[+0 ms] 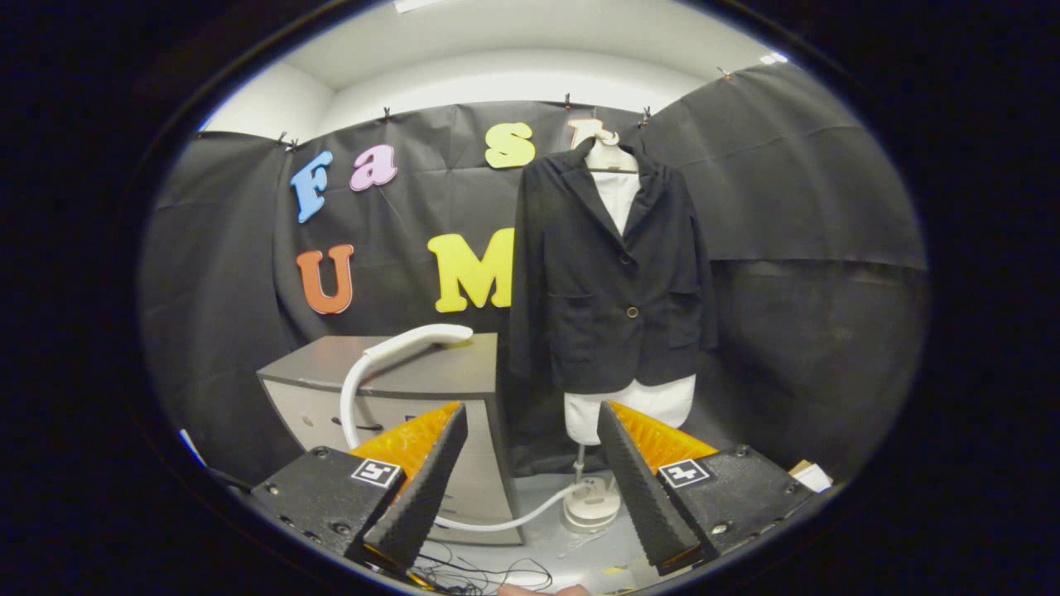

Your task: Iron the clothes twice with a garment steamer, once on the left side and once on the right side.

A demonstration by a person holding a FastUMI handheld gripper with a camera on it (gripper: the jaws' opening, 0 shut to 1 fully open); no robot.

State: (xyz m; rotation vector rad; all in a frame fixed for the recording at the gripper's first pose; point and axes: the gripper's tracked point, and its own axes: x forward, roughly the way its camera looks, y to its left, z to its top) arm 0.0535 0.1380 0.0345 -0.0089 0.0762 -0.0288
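1. In front of the black cloth wall, a dark jacket (611, 273) hung on a white dress form (629, 407).
2. The jacket was buttoned shut, and one small round button (632, 312) showed near its middle.
3. The bottom of the white dress form stuck out below the jacket.
4. The dress form stood on a thin pole (580, 463) with a round white base (591, 507) on the floor.
5. Left of the jacket stood a gray cabinet (414, 397) with drawers.
6. The white steamer head (418, 338) lay on top of the cabinet.
7. Its white hose (352, 397) bent down over the front of the cabinet.
8. Lower down, the hose showed again along the floor and reached the round white base.
9. The claw (530, 480) was open wide, and nothing was between its two fingers.
10. The fingers did not touch the steamer or the jacket.
11. The steamer head was beyond the left finger (426, 488), up on the cabinet.
12. The jacket hung beyond the fingers, above the gap between them and a bit to the right.
13. The right finger (638, 488) pointed up toward the bottom of the dress form.
14. Thin dark wires (480, 571) lay in loops on the floor, close in between the fingers.
15. A small light box (810, 475) sat on the floor far off to the right.
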